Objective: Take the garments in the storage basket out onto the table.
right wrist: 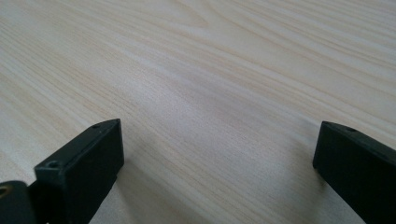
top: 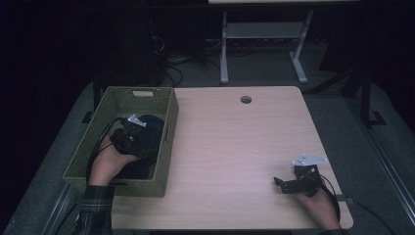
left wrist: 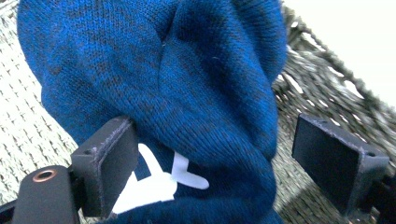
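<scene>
A dark blue knitted garment (left wrist: 187,93) with a white mark on it lies inside a green woven basket (top: 166,105) at the table's left edge; in the high view the garment (top: 154,125) looks almost black. My left gripper (left wrist: 224,163) is down in the basket with its jaws open on either side of a fold of the knit, the left jaw touching it. In the high view the left gripper (top: 131,138) sits over the garment. My right gripper (top: 283,185) rests low over the bare wood at the front right, open with nothing between its fingers (right wrist: 84,163).
The light wooden table (top: 235,147) has a round cable hole (top: 246,100) near its far edge. Beyond it stand a white desk frame (top: 264,44) and cables on a dark floor. The basket's woven wall (left wrist: 327,84) rises close on the left gripper's right.
</scene>
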Demonstrator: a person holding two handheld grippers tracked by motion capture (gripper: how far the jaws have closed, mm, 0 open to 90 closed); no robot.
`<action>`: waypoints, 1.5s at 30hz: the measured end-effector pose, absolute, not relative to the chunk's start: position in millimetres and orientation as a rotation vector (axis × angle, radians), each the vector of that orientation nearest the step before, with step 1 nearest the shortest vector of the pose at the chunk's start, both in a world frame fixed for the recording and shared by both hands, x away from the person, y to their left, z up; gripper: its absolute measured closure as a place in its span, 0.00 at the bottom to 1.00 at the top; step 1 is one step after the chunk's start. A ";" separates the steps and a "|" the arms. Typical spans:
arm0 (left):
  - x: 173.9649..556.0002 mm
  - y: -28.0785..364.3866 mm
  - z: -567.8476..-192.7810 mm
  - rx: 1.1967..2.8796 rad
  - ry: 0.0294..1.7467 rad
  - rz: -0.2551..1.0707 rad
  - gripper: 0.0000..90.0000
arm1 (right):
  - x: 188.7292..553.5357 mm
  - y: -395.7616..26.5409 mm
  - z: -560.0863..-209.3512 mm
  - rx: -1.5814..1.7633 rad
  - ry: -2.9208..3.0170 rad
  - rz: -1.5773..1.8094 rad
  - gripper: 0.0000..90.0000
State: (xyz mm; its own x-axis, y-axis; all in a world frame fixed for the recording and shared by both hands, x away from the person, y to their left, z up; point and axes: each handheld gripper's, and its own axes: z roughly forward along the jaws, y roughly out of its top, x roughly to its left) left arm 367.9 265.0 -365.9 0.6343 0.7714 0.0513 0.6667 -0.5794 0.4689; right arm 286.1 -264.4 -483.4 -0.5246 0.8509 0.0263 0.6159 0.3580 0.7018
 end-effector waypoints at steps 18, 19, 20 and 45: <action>379.1 264.2 -378.2 2.521 1.193 0.268 0.50 | 286.1 -264.4 -483.4 1.290 2.283 0.956 0.02; 378.9 263.7 -377.0 2.526 1.200 0.265 0.59 | 286.1 -264.4 -483.4 1.291 2.283 0.955 0.02; 378.9 263.4 -376.8 2.531 1.204 0.256 0.59 | 286.1 -264.4 -483.4 1.291 2.283 0.955 0.02; 381.6 281.2 -325.6 2.528 1.195 0.169 0.85 | 285.6 -263.9 -483.3 1.288 2.292 0.958 0.02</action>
State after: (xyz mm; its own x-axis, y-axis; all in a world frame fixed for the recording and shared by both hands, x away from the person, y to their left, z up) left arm 381.6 281.2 -325.6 0.6392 0.7681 -0.0367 0.7280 -0.5890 0.3509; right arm 285.6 -263.9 -483.3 -0.5303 0.8473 0.0300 0.6165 0.3611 0.6997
